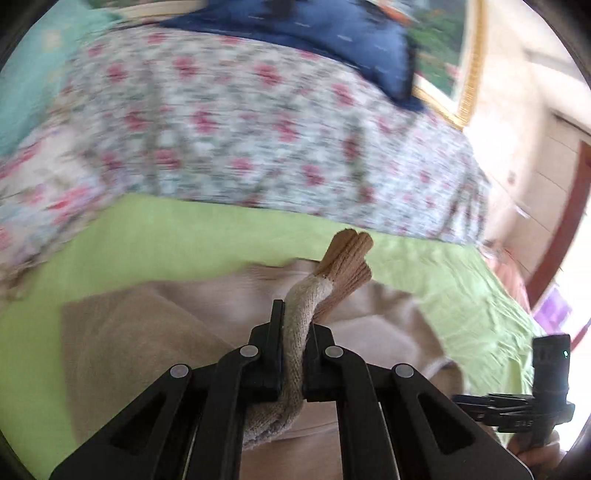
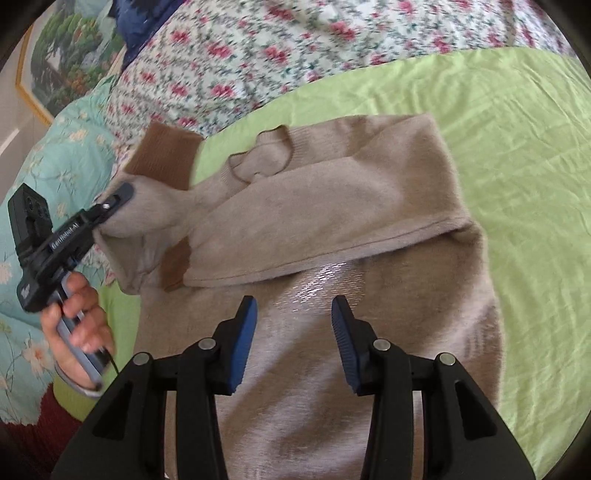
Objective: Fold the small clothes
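One sleeve (image 1: 295, 332), brown cuff (image 2: 162, 155) ahead of the tips, pinched between left fingers (image 1: 275, 332); sweater (image 2: 332, 221) flat on bed (image 2: 517, 147) under spread, empty right gripper (image 2: 293, 314). Risks: thin grip slipping mid-swing, sleeve dropping crooked; unpinned body dragging, earlier fold opening.

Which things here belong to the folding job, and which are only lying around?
Belong to the job:
beige sweater
its sleeve, clamped in the left gripper
right gripper, open above the sweater

Only lying around:
green sheet
floral quilt
blue pillow
framed picture
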